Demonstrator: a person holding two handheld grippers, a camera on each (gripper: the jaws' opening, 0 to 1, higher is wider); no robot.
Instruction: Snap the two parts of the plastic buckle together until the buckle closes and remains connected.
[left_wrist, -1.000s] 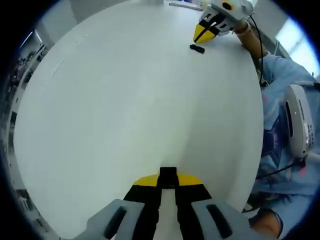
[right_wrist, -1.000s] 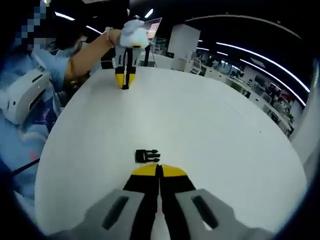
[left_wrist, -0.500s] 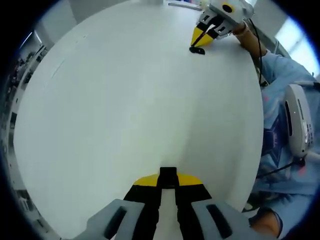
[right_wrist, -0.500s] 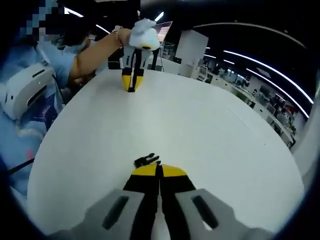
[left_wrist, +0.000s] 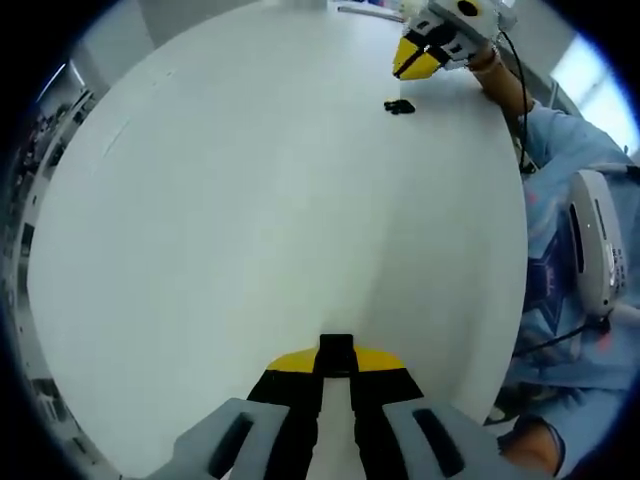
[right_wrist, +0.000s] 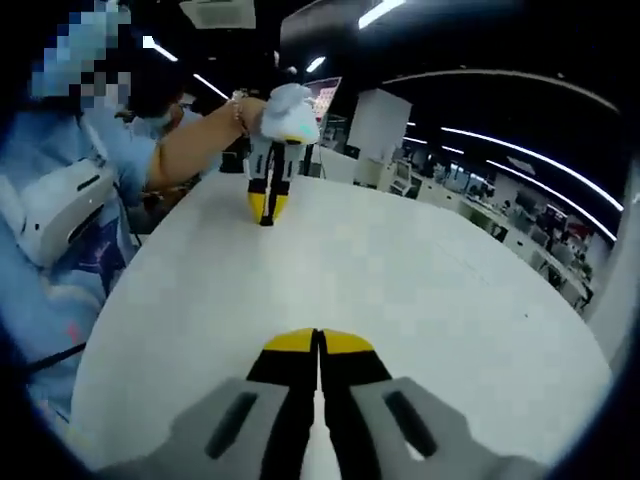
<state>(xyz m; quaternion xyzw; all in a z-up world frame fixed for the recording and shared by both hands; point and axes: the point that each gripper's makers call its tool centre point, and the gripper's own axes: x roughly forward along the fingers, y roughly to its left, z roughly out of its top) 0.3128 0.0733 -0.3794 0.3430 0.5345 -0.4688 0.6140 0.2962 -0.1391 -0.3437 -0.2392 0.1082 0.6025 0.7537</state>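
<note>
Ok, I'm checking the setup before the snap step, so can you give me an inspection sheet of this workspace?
Surface: white table, bare apart from the job's things.
Job's things: loose buckle part lies on the table; held buckle part sits between the left gripper's tips. The two are far apart, not joined.
Clutter: nothing seen.
Grippers: left gripper shut on the held buckle part; right gripper shut with nothing in it, its tips near the loose buckle part but not touching it.
Cables: black cable runs along the person's forearm.
Surroundings: blue sleeve; dim office with ceiling light strips.
</note>
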